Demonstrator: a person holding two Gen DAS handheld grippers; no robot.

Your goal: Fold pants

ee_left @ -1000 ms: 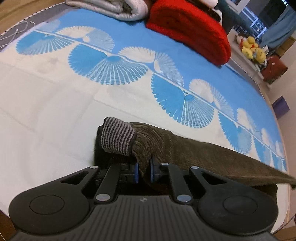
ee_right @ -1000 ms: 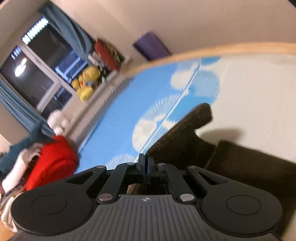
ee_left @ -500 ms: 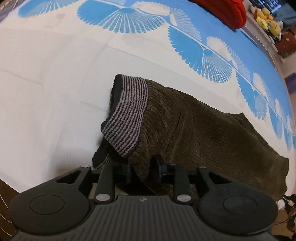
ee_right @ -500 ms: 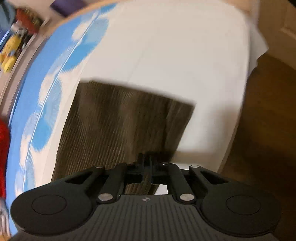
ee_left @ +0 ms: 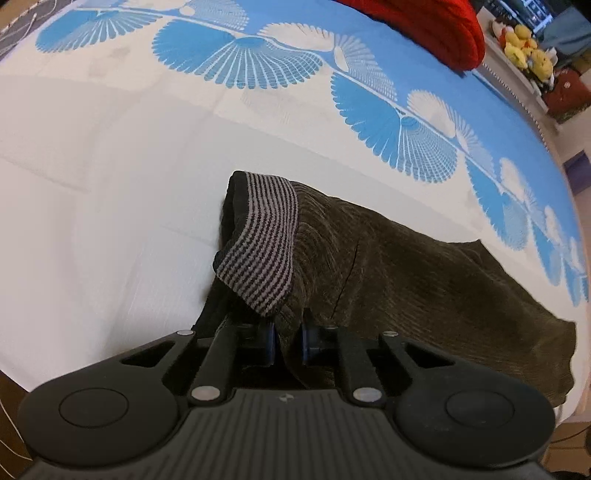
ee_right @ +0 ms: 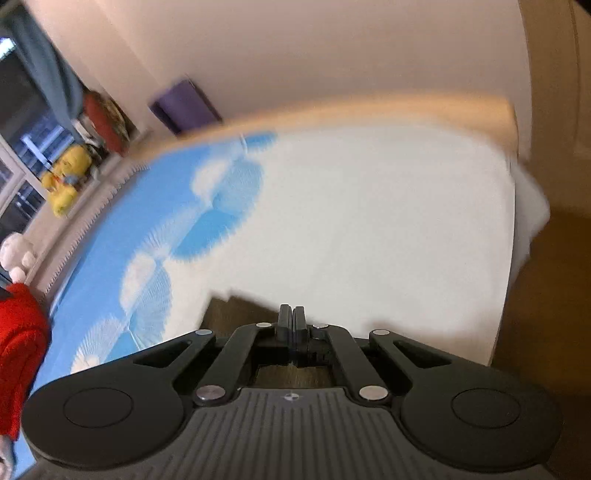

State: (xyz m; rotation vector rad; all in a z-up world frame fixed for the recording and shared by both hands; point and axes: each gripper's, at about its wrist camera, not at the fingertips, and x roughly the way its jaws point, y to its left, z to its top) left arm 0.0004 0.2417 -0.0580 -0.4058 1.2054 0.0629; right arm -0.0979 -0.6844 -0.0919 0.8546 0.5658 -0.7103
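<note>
Left wrist view, left claw (ee_left: 288, 341) pinching brown pants (ee_left: 424, 280), blue-white bedsheet (ee_left: 110, 221), right claw (ee_right: 291, 321) pressed together.

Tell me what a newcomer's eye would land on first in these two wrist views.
The dark brown corduroy pants lying across the white part of the bed sheet, their striped waistband flipped up just ahead of the left gripper, which pinches the fabric. Next, the red blanket at the far edge. The right gripper view is blurred, jaws together.

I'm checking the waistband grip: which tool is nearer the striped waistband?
Left. The left tool pinches the pants just below the striped waistband; the right tool's view shows no waistband.
</note>
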